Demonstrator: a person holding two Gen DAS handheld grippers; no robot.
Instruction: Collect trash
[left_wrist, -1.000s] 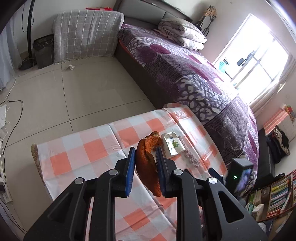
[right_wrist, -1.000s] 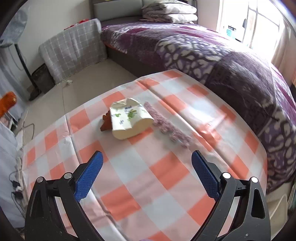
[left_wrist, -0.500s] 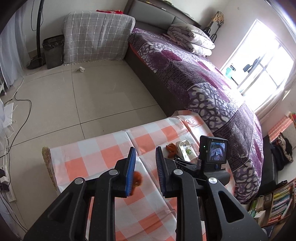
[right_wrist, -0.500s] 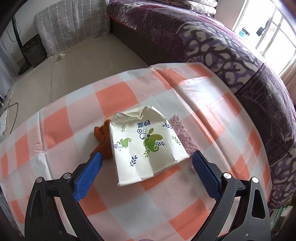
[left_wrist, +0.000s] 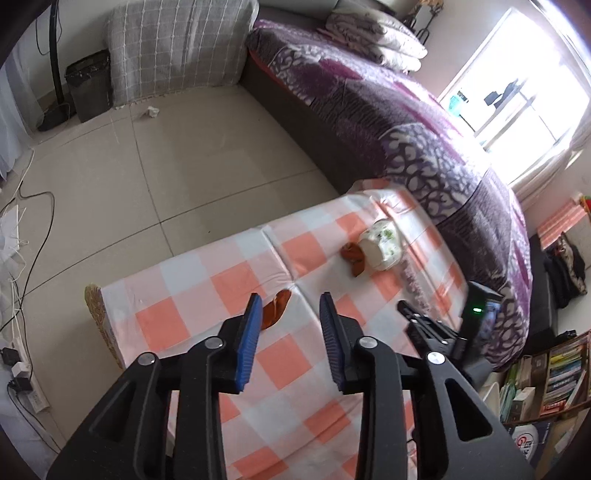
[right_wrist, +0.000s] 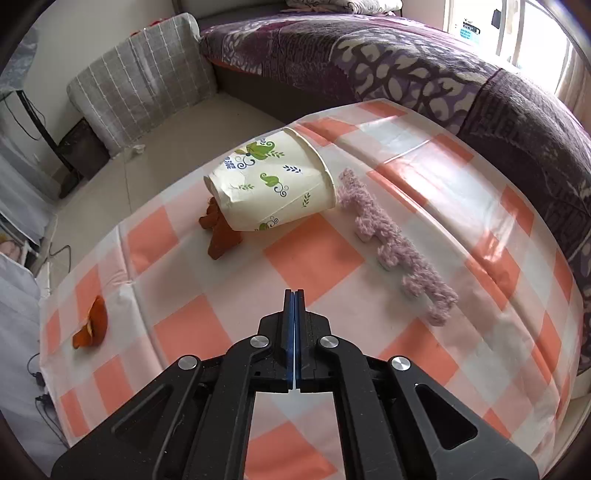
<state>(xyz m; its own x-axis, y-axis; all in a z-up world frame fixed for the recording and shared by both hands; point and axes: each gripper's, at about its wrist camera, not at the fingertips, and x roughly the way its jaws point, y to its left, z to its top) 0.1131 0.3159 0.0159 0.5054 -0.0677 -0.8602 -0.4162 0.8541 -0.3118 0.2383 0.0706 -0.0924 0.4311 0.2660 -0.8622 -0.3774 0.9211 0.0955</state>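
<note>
Lying loose on the checked tabletop (left_wrist: 207, 291), an orange peel scrap (left_wrist: 275, 308) just ahead of the left tongs (left_wrist: 290, 334), beside the left pad, not clamped; jaws parted and opening, with only its near end between the tips. Farther off, a crushed paper cup (right_wrist: 273, 184) on its side, touching a second orange peel piece (right_wrist: 219, 234) at its base, with a strip of lilac fuzzy trim (right_wrist: 391, 240) just beside its rim. Nearer the camera, right tongs (right_wrist: 294, 310) pressed together on nothing, well apart from the cup. Beyond the tabletop, a purple-patterned bed (right_wrist: 406, 55).
</note>
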